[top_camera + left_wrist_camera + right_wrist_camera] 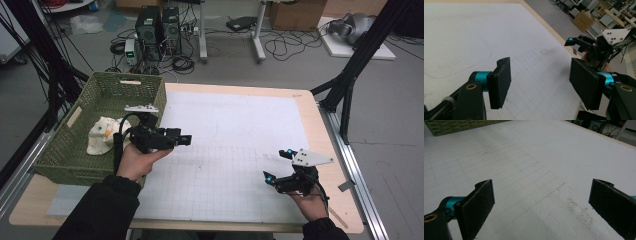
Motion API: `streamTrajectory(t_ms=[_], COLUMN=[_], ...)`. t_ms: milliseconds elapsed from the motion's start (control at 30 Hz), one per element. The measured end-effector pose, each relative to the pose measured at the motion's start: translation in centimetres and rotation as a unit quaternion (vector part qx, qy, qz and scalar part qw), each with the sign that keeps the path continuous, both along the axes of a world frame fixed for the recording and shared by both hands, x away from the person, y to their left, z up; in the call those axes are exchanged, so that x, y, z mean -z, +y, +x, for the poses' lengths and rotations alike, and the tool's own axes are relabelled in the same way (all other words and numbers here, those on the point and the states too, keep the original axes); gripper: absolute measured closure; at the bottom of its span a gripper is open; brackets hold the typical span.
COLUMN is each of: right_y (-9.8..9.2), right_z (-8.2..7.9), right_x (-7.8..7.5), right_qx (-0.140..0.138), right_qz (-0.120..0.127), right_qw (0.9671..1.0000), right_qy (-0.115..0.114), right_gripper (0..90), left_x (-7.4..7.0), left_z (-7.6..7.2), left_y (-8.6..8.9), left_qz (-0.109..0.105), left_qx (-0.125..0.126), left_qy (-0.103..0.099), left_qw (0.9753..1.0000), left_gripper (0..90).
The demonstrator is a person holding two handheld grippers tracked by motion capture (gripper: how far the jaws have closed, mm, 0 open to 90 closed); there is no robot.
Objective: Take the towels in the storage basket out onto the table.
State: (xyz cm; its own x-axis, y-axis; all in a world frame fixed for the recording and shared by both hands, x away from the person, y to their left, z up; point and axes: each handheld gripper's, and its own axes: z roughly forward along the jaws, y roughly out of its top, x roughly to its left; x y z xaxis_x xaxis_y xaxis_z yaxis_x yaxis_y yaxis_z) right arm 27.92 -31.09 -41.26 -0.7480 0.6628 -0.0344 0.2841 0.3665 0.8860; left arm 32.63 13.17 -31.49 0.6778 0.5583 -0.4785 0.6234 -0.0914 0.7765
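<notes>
Jaws on both grippers stand wide apart with nothing between them. We hold the left gripper [184, 138] just past the right-hand rim of the green woven basket [65, 160], above the white gridded sheet [235, 150] that covers most of the table [320, 125]. In the left gripper view its 2 black padded jaws frame bare sheet, and the right gripper [574, 42] shows farther off near the table's edge, with its grey three-cornered plate [615, 35] on top.

We hold the right gripper [278, 165] low over the sheet toward the near right corner of the table, well apart from the left one. In the right gripper view its 2 jaws spread to either side of the picture, over a patch of sheet with faint grid lines and some dark specks [584, 215]; a corner of the basket [459, 125] sits at the far top left.

A white soft toy with orange marks [101, 135] lies inside the basket, near its right-hand wall and just beside our left hand [137, 161]. Neither gripper touches it. Our dark sleeves come in from the bottom of the high view.
</notes>
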Motion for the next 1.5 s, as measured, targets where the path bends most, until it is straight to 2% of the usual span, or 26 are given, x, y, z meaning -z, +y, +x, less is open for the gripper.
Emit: streamTrajectory(t_ms=[267, 333, 400, 633, 1033, 1167, 1500], right_y=[0.0, 0.0, 0.0, 0.0, 0.0, 0.0, 0.1], right_z=[0.0, 0.0, 0.0, 0.0, 0.1, 0.1, 0.1], right_x=[0.0, 0.0, 0.0, 0.0, 0.0, 0.0, 0.0], right_qx=[-0.001, -0.001, -0.002, -0.001, -0.001, -0.003, -0.003], right_qz=[-0.001, -0.002, -0.002, -0.002, -0.002, -0.003, -0.005], right_qw=[1.0000, 1.0000, 1.0000, 1.0000, 1.0000, 1.0000, 1.0000], right_qy=[-0.002, -0.002, -0.003, -0.003, -0.004, -0.004, -0.002], right_gripper=[5.4, 5.5, 5.4, 5.4, 5.5, 5.4, 5.4], left_x=[-0.5, -0.6, -0.6, -0.8, -0.8, -0.6, 0.0], left_z=[1.0, 1.3, 1.5, 2.3, 3.8, 4.3, 5.0], left_y=[1.6, 2.0, 2.4, 3.8, 6.4, 7.6, 9.8], left_qz=[-0.012, -0.021, -0.017, -0.030, -0.051, -0.059, -0.055], left_qx=[-0.002, -0.003, -0.003, -0.007, -0.016, -0.028, -0.053], left_qy=[0.013, 0.017, 0.020, 0.027, 0.041, 0.044, 0.052], left_qw=[0.9998, 0.9996, 0.9996, 0.9992, 0.9978, 0.9969, 0.9957], left_gripper=[33.9, 33.9, 33.9, 33.9, 34.3, 34.4, 34.5])
